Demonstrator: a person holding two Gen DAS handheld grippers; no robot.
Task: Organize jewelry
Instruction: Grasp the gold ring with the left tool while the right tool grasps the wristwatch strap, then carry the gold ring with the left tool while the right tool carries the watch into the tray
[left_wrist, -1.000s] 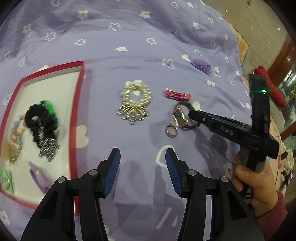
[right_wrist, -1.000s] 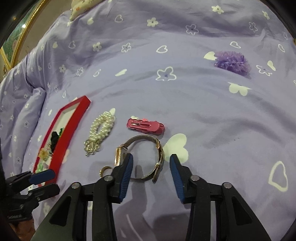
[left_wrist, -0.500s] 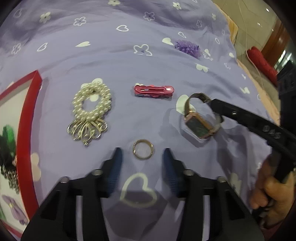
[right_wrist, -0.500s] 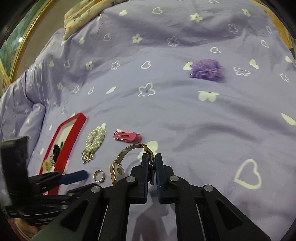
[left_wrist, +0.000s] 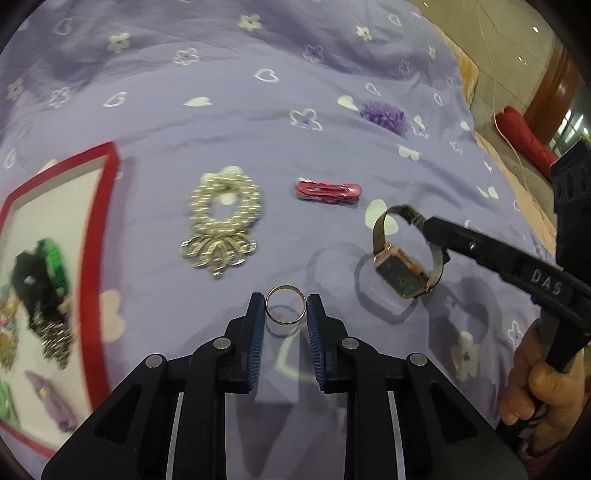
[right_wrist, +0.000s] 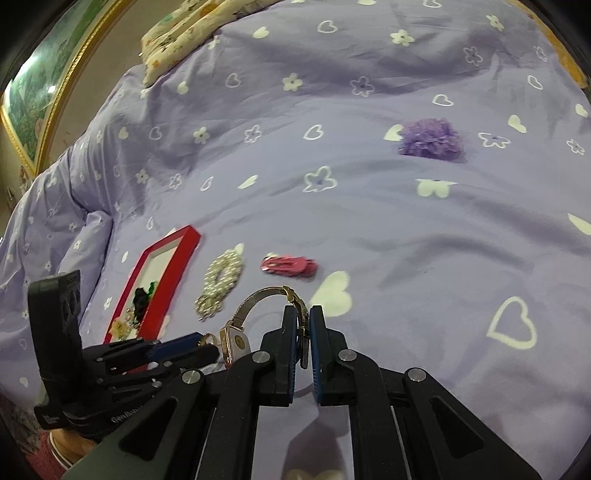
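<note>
Through my left wrist view, my left gripper (left_wrist: 286, 308) had just been closing and its pads sat against both sides of the ring (left_wrist: 286, 309), lifted just above the bedspread (left_wrist: 258, 122), with the pearl tie (left_wrist: 223, 210) and pink clip (left_wrist: 328, 190) beyond and the red tray (left_wrist: 96, 236) at the left. In my right wrist view, my right gripper (right_wrist: 303, 330) was clamped on the watch (right_wrist: 255, 317) strap, holding it off the bedspread near the clip (right_wrist: 289, 264)
</note>
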